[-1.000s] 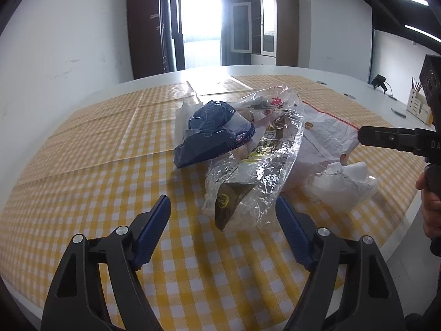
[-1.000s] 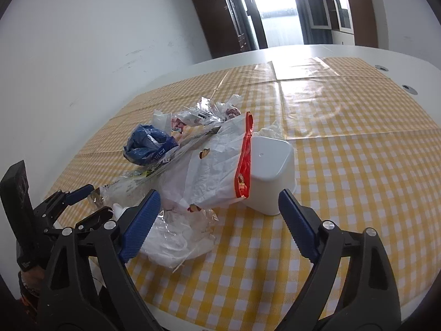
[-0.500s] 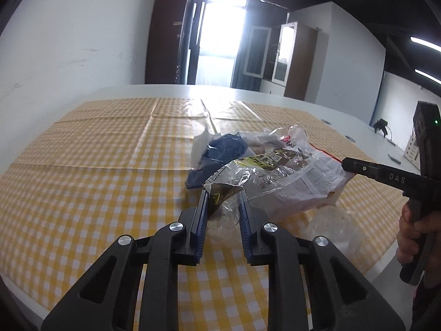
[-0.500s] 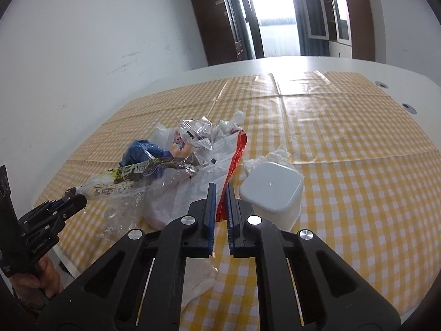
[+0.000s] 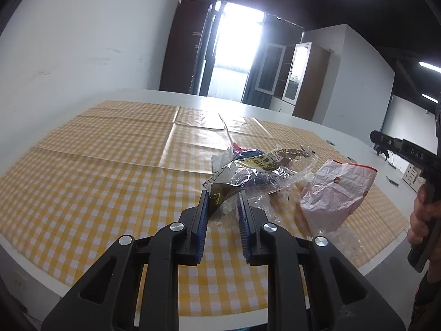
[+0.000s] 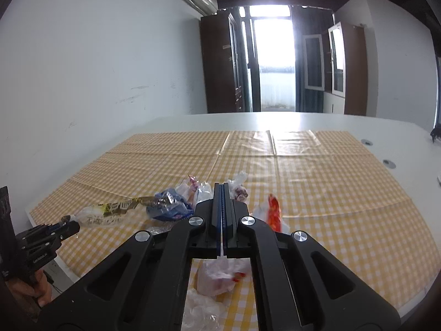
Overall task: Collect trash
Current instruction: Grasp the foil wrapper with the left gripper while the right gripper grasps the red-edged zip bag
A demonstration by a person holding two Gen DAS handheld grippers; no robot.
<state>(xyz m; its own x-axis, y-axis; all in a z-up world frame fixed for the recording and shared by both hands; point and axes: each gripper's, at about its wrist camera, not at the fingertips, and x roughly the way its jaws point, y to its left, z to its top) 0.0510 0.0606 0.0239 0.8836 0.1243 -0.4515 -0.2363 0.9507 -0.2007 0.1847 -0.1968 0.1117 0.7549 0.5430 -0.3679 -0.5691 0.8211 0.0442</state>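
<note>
My left gripper [image 5: 223,196] is shut on the near end of a clear wrapper [image 5: 264,171] with gold and brown print, which is lifted and stretches away over the yellow checked tablecloth [image 5: 110,165]. From the right wrist view, the left gripper [image 6: 69,224] holds the clear wrapper [image 6: 110,211] at the left. My right gripper [image 6: 223,190] is shut, a thin white film pinched between its pads. The white bag [image 6: 217,280] with a red strip [image 6: 274,215] hangs under it. In the left wrist view the white bag [image 5: 339,193] dangles below the right gripper [image 5: 376,137].
A crumpled blue wrapper [image 6: 171,207] and small sweet wrappers [image 6: 239,191] lie mid-table. Crumpled clear plastic [image 6: 204,311] sits by the near table edge. A person's hand [image 5: 420,215] grips the right tool. Wardrobes and a bright door stand beyond the table.
Both grippers went from wide open to shut. The left closed on the clear wrapper and raised it. The right closed on the white bag and rose with it.
</note>
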